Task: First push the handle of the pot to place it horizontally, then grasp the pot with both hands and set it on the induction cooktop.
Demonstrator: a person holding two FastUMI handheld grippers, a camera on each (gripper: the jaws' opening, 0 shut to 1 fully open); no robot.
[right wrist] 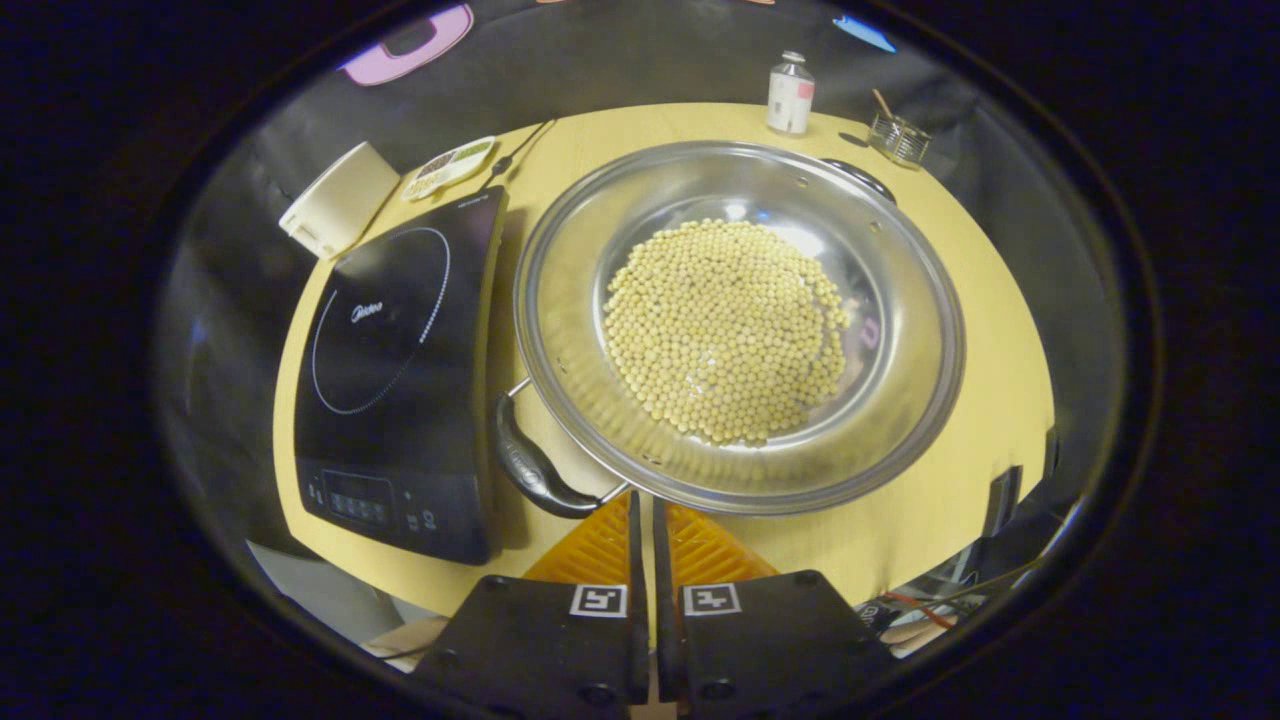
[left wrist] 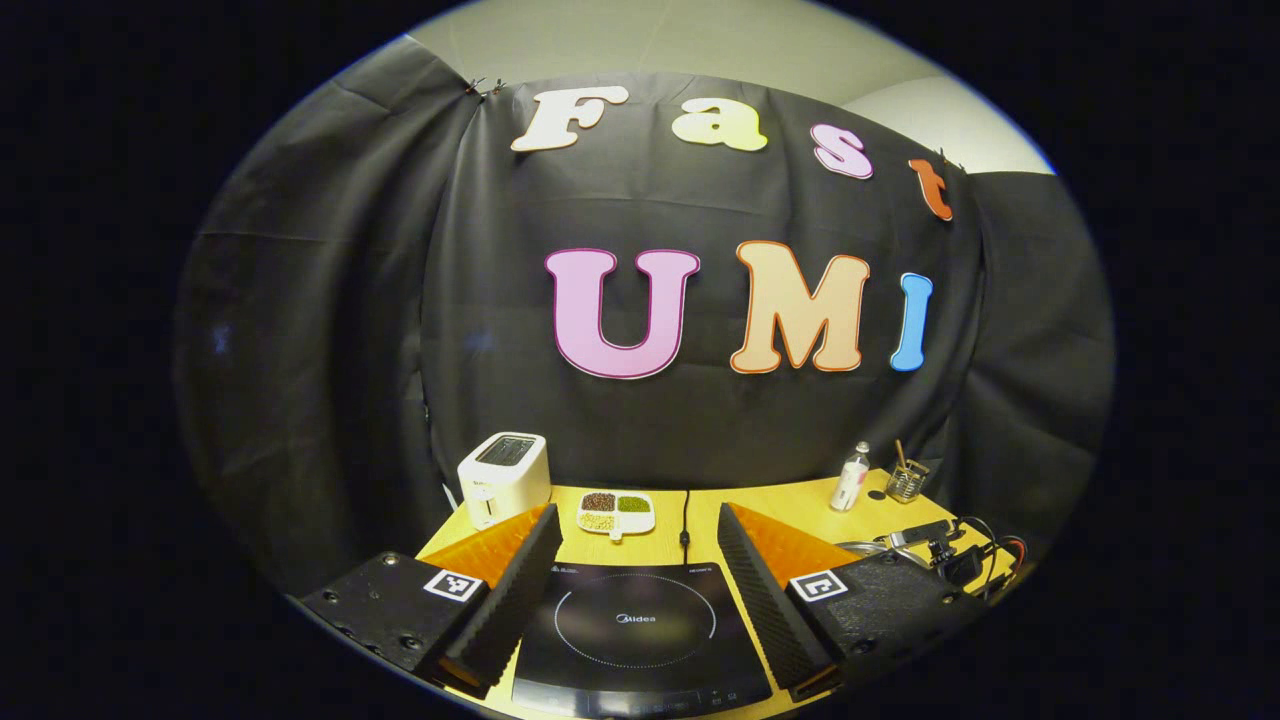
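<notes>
A steel pot full of pale beans stands on the wooden table, just right of the black induction cooktop. One black handle sticks out at the pot's near-left rim; the other handle is at the far side. My right gripper is shut, its tips right at the near rim, just right of the near handle. My left gripper stands open, its fingers spread wide above the cooktop with nothing between them.
At the back of the table are a white toaster, a divided dish of beans, a small bottle and a glass. A power cord runs back from the cooktop. Cables lie at the right.
</notes>
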